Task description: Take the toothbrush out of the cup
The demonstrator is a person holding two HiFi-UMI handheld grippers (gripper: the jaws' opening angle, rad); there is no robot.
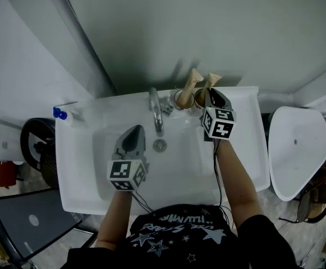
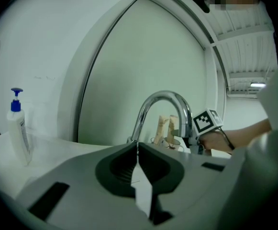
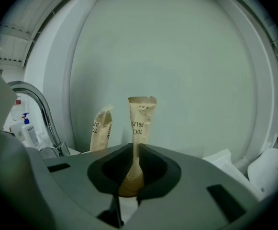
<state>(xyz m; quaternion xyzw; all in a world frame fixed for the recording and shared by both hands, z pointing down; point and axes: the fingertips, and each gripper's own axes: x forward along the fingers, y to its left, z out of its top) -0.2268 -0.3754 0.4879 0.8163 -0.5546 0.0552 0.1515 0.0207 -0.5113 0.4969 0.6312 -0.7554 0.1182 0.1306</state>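
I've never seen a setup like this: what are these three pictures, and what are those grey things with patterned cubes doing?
A person at a sink holds a hand-held gripper in each hand; the cubes belong to them. One picture looks down from a head camera; the others ride on the grippers. The right hand-held gripper is shut on a wrapped toothbrush at the sink's back; a second toothbrush stands in a cup beside it. The left hand-held gripper, shut and empty, hovers over the sink. A faucet and soap bottle stand nearby.
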